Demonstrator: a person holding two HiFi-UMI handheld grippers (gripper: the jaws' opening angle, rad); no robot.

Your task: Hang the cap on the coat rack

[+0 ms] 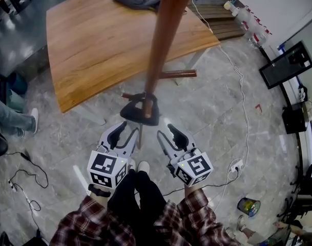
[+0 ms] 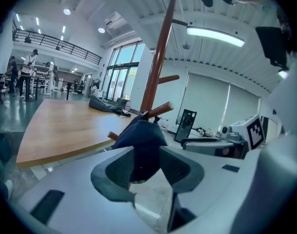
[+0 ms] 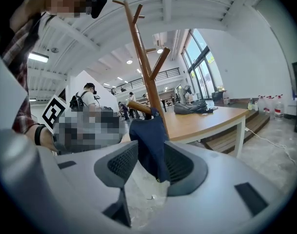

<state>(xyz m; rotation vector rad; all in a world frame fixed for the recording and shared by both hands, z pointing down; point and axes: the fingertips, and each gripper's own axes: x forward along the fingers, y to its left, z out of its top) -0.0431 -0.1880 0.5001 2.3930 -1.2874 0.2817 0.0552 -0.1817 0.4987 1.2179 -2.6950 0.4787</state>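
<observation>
While the coat rack point(image 1: 163, 40) stands on the floor point(image 1: 212, 111) off the counter's point(image 1: 104, 40) near edge | cap point(image 1: 140, 109) hangs on its low peg | left gripper point(image 1: 127, 132) jaws wide apart, empty | right gripper point(image 1: 168, 136) wide apart, empty, cap just ahead of both

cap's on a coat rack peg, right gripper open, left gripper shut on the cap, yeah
No: the left gripper is open too, jaws apart and off the cap, as the left gripper view shows. The cap does hang on a coat rack peg, and the right gripper is open.
</observation>
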